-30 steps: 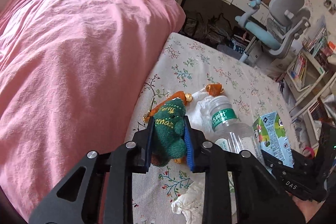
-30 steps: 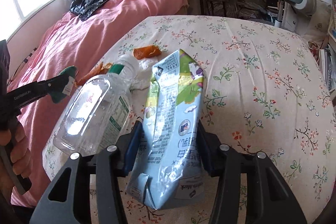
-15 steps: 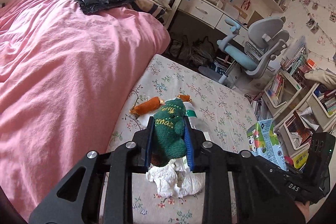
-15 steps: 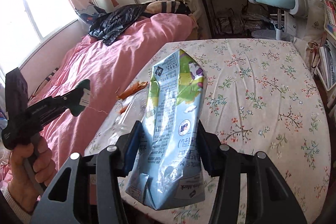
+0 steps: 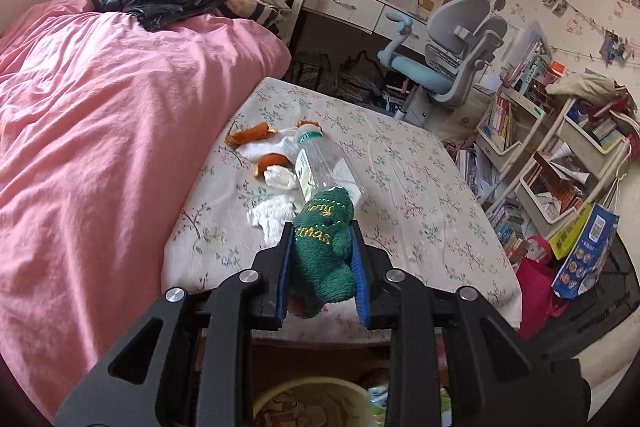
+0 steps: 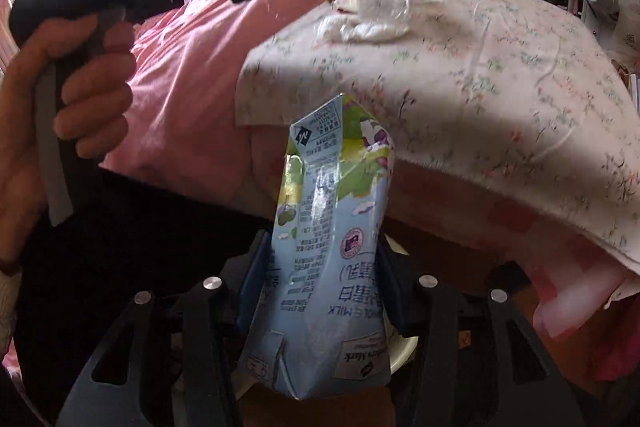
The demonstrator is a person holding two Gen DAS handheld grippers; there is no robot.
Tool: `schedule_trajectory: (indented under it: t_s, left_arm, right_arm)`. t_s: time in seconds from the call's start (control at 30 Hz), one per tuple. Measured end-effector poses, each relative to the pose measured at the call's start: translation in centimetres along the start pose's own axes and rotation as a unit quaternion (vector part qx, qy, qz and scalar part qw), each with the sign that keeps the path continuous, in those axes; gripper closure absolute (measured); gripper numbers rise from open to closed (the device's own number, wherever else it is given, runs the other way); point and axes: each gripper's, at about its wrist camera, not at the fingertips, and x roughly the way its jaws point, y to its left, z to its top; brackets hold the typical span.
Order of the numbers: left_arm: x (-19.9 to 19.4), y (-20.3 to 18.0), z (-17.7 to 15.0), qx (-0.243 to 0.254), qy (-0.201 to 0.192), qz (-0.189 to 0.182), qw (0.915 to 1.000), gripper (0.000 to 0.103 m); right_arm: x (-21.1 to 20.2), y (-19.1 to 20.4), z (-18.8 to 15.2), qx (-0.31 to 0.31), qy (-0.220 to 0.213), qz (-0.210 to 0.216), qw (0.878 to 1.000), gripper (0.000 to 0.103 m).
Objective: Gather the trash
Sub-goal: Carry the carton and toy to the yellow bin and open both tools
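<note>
**Both grippers loaded, held off the table's near edge**

Your left gripper [image 5: 322,259] is clamping a green knitted sock [image 5: 325,247] with yellow stitched lettering; the blue pads are pressing into it from both sides. You are holding it above the near edge of the table [image 5: 420,195], which is wearing a floral cloth. Below the gripper, a yellowish bin [image 5: 316,403] is showing at the bottom of the left view, with scraps inside.

Your right gripper [image 6: 320,287] is squeezing a crumpled milk carton [image 6: 328,267], pale blue with green print, its folded top pointing up and away from the camera. You are holding it below the table's edge, in front of the overhanging cloth. In the left view the same carton [image 5: 588,255] is hanging off to the right, beside the table.

Trash is lying on the table: a clear bottle [image 5: 324,167] on its side with a green cap, crumpled tissues [image 5: 272,215] just beside it, and orange peel [image 5: 250,135] at the far end of the pile.

Your left hand [image 6: 52,115] is gripping its tool's handle at the left of the right view. A pink duvet [image 5: 100,127] is covering the bed beside the table, and a grey chair [image 5: 448,59] is standing beyond it.
</note>
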Motion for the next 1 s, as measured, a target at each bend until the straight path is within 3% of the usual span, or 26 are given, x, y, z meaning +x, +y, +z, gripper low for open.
schedule_trajectory:
  t_s: [0.07, 0.1, 0.23, 0.3, 0.37, 0.43, 0.57, 0.7, 1.0]
  left_arm:
    - [-1.0, -0.5, -1.6, 0.005, 0.006, -0.003, 1.0, 0.078]
    - [-1.3, -0.7, -2.4, 0.006, 0.01, -0.004, 0.9999, 0.078]
    - [-2.4, -1.5, -5.9, 0.014, 0.041, -0.01, 0.999, 0.078]
    - [-2.0, -2.3, -8.0, 0.031, 0.079, -0.015, 0.9963, 0.076]
    - [-0.8, -3.0, -10.1, 0.047, 0.143, -0.027, 0.9882, 0.073]
    - [-0.4, -3.6, -11.4, 0.064, 0.167, -0.015, 0.9837, 0.069]
    - [-1.9, -3.5, -10.2, 0.067, 0.12, 0.008, 0.9905, 0.041]
    - [-3.7, -3.1, -6.9, 0.052, 0.053, 0.04, 0.9964, 0.026]
    - [-4.7, -1.1, 2.2, 0.044, -0.056, 0.104, 0.992, 0.011]
  right_arm:
    - [1.1, 0.4, -0.3, -0.017, 0.02, -0.024, 0.999, 0.04]
    - [0.9, 0.3, -0.2, -0.015, 0.013, -0.035, 0.999, 0.04]
    - [-2.5, -1.3, 1.1, 0.026, -0.057, -0.065, 0.996, 0.031]
    - [-4.1, -2.1, 1.7, 0.04, -0.086, -0.071, 0.993, 0.03]
    - [-5.6, -2.6, 2.5, 0.037, -0.11, -0.08, 0.99, 0.027]
    - [-7.3, -3.1, 3.2, 0.032, -0.141, -0.088, 0.986, 0.024]
    - [-9.8, -3.6, 4.6, 0.02, -0.186, -0.103, 0.977, 0.018]
    - [-10.9, -4.4, 6.0, 0.008, -0.208, -0.116, 0.971, 0.013]
    - [-10.0, -5.2, 9.2, 0.001, -0.234, -0.122, 0.965, 0.011]
